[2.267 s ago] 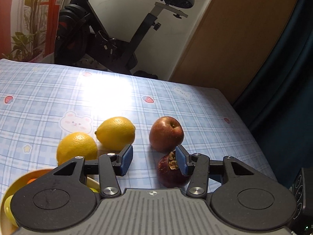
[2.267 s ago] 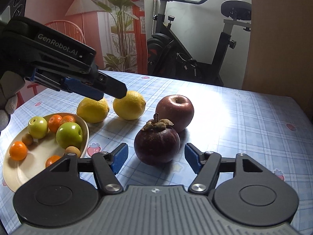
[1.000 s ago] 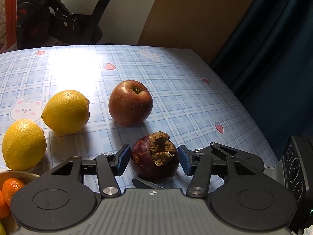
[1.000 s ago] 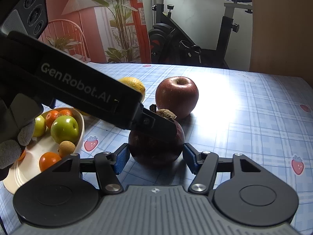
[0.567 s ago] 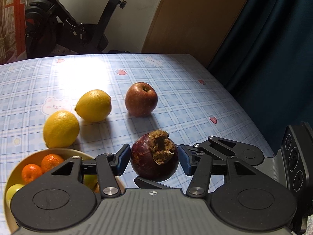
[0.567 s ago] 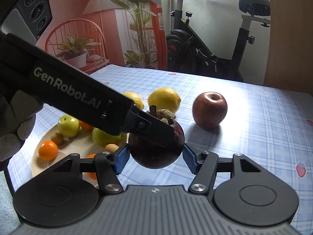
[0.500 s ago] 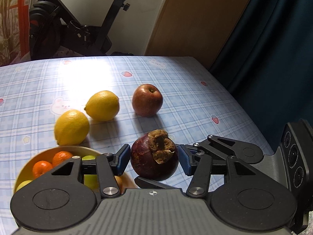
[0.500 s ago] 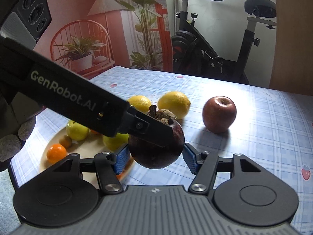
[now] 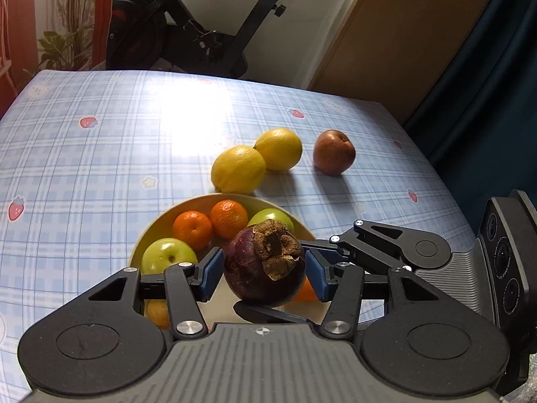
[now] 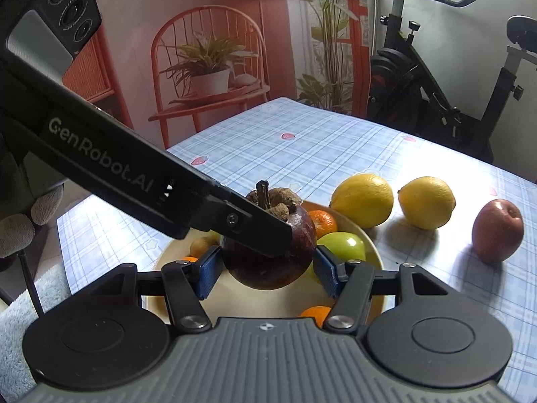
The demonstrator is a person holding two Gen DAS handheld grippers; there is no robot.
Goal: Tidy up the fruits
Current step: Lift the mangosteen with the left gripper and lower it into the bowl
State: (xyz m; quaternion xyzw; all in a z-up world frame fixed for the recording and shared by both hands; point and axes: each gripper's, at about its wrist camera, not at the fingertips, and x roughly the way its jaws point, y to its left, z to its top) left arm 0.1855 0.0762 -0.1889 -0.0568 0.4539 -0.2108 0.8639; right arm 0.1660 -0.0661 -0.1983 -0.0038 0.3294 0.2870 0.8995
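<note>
A dark purple mangosteen (image 9: 264,268) is held in the air above the yellow plate (image 9: 201,203), with both grippers closed on it from crossing directions. My left gripper (image 9: 263,274) grips its sides; my right gripper (image 10: 266,270) grips it too, mangosteen (image 10: 268,255). The left gripper's finger (image 10: 188,208) crosses the right wrist view. The plate (image 10: 369,245) holds oranges and green apples (image 9: 167,258). Two lemons (image 9: 239,168) and a red apple (image 9: 334,156) lie on the table beyond the plate.
The table has a blue plaid cloth (image 9: 100,154). An exercise bike (image 9: 201,23) stands behind it. An orange chair with a potted plant (image 10: 208,77) stands off the table's left side. A dark curtain (image 9: 486,84) hangs at the right.
Both grippers have carried the mangosteen up off the table and leftward; it now hangs over the plate instead of beside the apple.
</note>
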